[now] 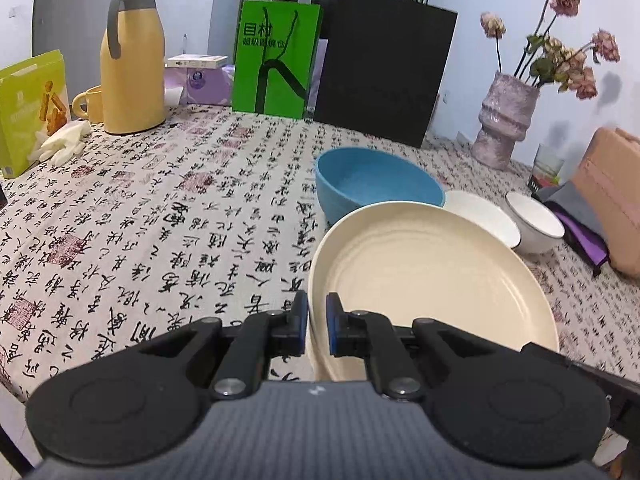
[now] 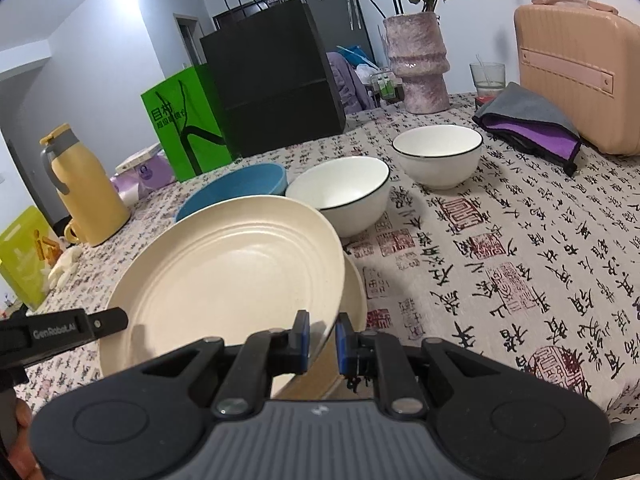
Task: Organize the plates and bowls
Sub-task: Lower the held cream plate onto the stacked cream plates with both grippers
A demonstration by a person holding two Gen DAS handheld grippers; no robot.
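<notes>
1. The left gripper (image 1: 317, 322) is pinched on the near left rim of a cream plate (image 1: 432, 280), its blue pads pressed to both faces of the edge
2. The right gripper (image 2: 322, 338) pinches the near right rim of the same plate, which is tilted with its left side lower; in the right view the left gripper's black finger reaches the opposite rim
3. A second plate (image 2: 356, 292) lies under the first, its edge showing just past the right rim; whether the two touch cannot be told
4. A blue bowl (image 1: 376, 184) sits on the tablecloth (image 1: 160, 220) just behind the plates
5. Right of it stands a white bowl (image 2: 340, 196) with a dark rim, and a second white bowl (image 2: 438, 156) stands apart, further right
6. At the back are a yellow jug (image 1: 132, 60), a green bag (image 1: 276, 56), a black bag (image 1: 384, 64) and a vase (image 1: 504, 120) of dried flowers
7. A pink case (image 2: 580, 76) and a folded cloth (image 2: 532, 124) are at the far right
</notes>
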